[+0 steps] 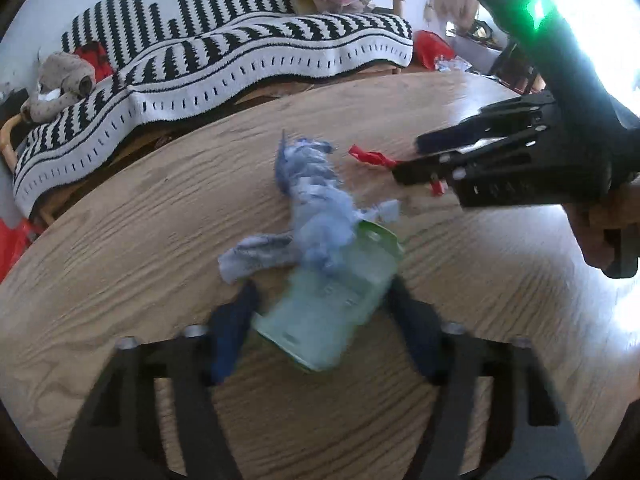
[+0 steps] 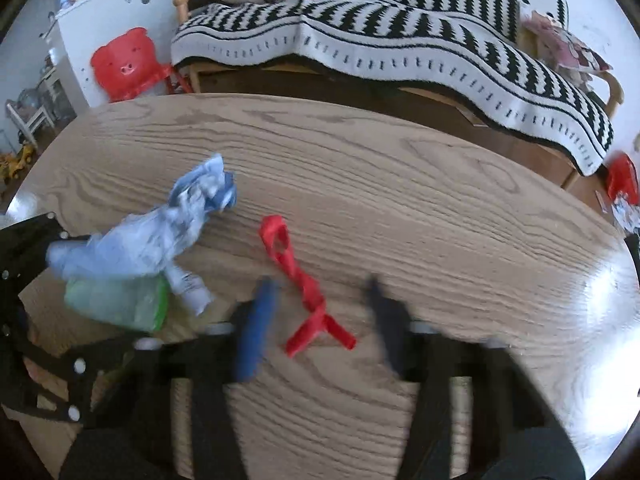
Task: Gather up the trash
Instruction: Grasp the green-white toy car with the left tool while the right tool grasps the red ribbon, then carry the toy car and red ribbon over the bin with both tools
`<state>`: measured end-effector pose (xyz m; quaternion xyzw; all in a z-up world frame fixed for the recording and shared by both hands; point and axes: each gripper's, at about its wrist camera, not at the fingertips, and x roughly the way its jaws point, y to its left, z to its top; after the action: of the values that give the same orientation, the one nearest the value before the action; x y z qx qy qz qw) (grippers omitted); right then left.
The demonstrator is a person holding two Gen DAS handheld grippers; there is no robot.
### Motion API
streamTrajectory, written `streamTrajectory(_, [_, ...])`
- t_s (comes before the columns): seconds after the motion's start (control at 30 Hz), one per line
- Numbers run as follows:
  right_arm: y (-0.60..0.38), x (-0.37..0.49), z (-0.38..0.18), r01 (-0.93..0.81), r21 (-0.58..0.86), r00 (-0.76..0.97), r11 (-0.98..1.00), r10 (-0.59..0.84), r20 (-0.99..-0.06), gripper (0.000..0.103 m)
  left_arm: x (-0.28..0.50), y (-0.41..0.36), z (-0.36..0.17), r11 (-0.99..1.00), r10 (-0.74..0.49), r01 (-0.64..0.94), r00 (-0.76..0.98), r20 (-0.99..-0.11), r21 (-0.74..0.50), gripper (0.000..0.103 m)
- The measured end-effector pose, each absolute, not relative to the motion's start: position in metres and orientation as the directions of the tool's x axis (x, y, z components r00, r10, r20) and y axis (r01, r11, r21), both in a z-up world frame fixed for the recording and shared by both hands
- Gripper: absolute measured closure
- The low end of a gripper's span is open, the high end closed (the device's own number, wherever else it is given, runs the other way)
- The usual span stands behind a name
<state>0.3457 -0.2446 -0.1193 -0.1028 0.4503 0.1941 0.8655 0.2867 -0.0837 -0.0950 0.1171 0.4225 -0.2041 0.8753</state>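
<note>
L hand-held gripper (image 1: 320, 316) straddles pale green container (image 1: 328, 312) under blue-white wrapper (image 1: 312, 196) on table (image 1: 120, 248); contact unclear (blur); R hand-held gripper (image 2: 320, 320) part-open around red ribbon (image 2: 304, 284), not clamped; both poised for pickup.

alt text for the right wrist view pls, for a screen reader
The right gripper straddles a red ribbon on a wooden table, fingers either side, not visibly pinching it. To the left lie crumpled blue-white paper and a green packet; a striped blanket drapes behind.
</note>
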Motion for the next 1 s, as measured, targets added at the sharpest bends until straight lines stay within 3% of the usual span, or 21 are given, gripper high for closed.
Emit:
streamTrajectory(0.03, [-0.244,0.343,-0.119,-0.431,-0.002,0.517,0.902,0.246,-0.82,0.09,0.285,-0.086,-0.094,0.886,-0.259,0.463,0.555,-0.791,0.034,0.06])
streamTrajectory(0.1, [-0.242,0.329,-0.118,-0.427,-0.016,0.524,0.904,0.233,-0.819,0.091,0.28,-0.089,-0.093,0.882,-0.245,0.469,0.547,-0.8,0.051,0.068])
streamTrajectory(0.33, [-0.251,0.27,-0.11,-0.338,0.03,0.544,0.941,0.221,-0.81,0.092,0.236,-0.091,-0.065,0.885,-0.192,0.454,0.554,-0.81,0.101,0.068])
streamTrajectory(0.47, [-0.258,0.217,-0.091,-0.293,0.088,0.562,0.952,0.246,-0.789,0.092,0.188,-0.079,-0.035,0.907,-0.216,0.417,0.576,-0.788,0.056,0.068])
streamTrajectory(0.73, [-0.252,0.079,-0.058,-0.309,0.187,0.569,0.932,0.339,-0.749,0.092,0.065,-0.064,-0.007,0.945,-0.16,0.319,0.641,-0.751,0.072,0.068])
streamTrajectory(0.83, [-0.247,0.037,-0.058,-0.328,0.195,0.567,0.924,0.358,-0.742,0.092,0.023,-0.055,-0.005,0.963,-0.165,0.268,0.652,-0.74,0.022,0.068])
streamTrajectory(1.0, [-0.237,-0.028,-0.076,-0.343,0.2,0.549,0.918,0.369,-0.75,0.092,-0.031,-0.051,-0.015,0.972,-0.13,0.23,0.667,-0.734,0.037,0.068])
